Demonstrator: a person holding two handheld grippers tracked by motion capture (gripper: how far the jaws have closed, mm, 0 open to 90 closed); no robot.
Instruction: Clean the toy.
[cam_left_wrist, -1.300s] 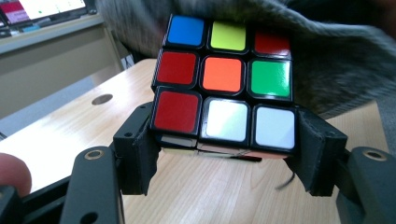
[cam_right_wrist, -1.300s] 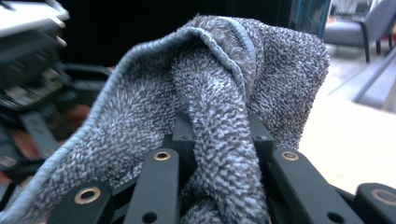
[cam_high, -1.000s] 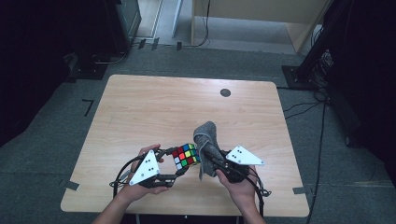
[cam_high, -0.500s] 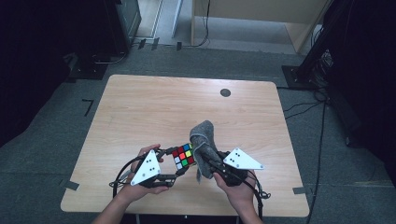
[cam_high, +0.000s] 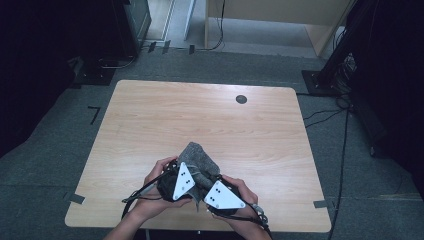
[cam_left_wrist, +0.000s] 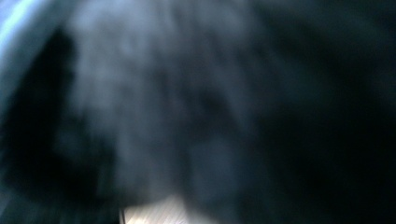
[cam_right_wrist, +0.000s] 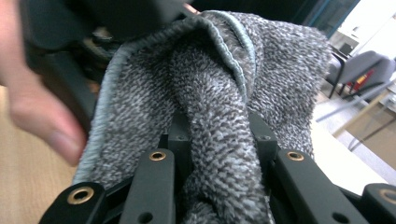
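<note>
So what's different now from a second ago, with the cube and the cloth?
The two grippers have closed in on each other: the right gripper carried the grey cloth leftward over the colourful cube, which the cloth and the left gripper now hide. The right gripper keeps its grip on the cloth. The table is unchanged.

Lab: lone table (cam_high: 150, 125), carpet (cam_high: 50, 165), equipment stands (cam_high: 345, 55).

The grey cloth (cam_high: 199, 159) covers whatever the left tool (cam_high: 192, 181) grips; its own view is blurred.
</note>
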